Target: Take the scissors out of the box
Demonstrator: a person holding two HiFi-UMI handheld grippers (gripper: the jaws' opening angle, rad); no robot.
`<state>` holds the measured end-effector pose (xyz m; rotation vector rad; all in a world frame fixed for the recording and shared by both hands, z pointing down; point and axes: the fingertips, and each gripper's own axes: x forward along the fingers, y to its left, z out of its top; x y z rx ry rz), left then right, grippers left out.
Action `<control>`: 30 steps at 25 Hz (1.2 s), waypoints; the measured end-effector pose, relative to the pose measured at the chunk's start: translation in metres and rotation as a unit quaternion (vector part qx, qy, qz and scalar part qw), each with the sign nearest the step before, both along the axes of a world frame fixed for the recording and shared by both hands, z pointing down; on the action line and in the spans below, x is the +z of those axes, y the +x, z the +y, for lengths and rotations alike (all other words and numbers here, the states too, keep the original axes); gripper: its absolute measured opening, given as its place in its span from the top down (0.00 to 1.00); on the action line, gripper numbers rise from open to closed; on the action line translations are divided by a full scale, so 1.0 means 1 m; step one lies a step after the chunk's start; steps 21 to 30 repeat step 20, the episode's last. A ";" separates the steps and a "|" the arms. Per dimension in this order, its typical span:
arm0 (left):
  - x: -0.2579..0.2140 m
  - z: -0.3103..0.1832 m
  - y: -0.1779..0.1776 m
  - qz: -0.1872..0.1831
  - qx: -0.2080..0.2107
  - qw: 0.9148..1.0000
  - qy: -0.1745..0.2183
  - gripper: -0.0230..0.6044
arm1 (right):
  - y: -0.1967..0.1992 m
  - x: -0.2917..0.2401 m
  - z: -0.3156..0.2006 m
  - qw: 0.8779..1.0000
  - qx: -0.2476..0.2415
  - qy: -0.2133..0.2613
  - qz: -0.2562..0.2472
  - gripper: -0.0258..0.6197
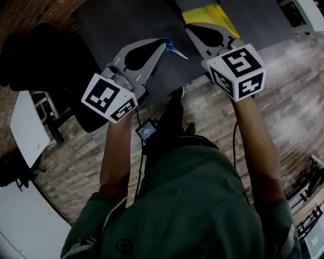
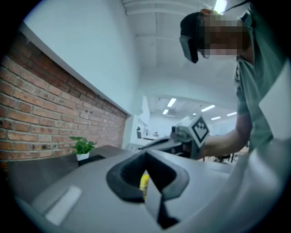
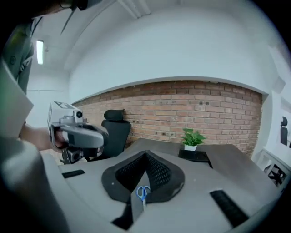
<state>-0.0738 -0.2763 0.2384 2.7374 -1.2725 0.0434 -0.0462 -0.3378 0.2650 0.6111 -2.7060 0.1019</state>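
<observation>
The blue-handled scissors [image 1: 172, 49] lie on the dark table [image 1: 126, 25], blades pointing right, just off the tip of my left gripper [image 1: 163, 46]. The yellow box [image 1: 212, 14] sits at the table's far side, and my right gripper [image 1: 190, 29] hovers in front of it. Both grippers are raised above the table with their jaws together and grip nothing. In the right gripper view the scissors [image 3: 142, 192] show small beyond the right gripper [image 3: 145, 154]. In the left gripper view a sliver of the yellow box [image 2: 143, 182] shows past the left gripper [image 2: 145, 154].
A potted plant [image 3: 192, 138] on a black pad stands at the table's far end by the brick wall [image 3: 182, 104]. A black office chair [image 3: 113, 129] is beyond the table. A white table [image 1: 28, 126] stands to the left on the wooden floor [image 1: 293, 101].
</observation>
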 end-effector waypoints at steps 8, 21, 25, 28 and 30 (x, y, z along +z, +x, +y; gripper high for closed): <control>-0.020 0.047 0.034 -0.016 0.020 0.999 0.020 0.99 | 0.065 -0.070 0.053 0.998 0.022 0.051 -0.037 0.95; -0.022 0.118 0.088 -0.012 0.025 1.000 0.006 0.99 | 0.156 -0.069 0.129 0.997 0.056 0.035 -0.044 0.95; -0.022 0.118 0.088 -0.012 0.025 1.000 0.006 0.99 | 0.156 -0.069 0.129 0.997 0.056 0.035 -0.044 0.95; -0.022 0.118 0.088 -0.012 0.025 1.000 0.006 0.99 | 0.156 -0.069 0.129 0.997 0.056 0.035 -0.044 0.95; -0.022 0.118 0.088 -0.012 0.025 1.000 0.006 0.99 | 0.156 -0.069 0.129 0.997 0.056 0.035 -0.044 0.95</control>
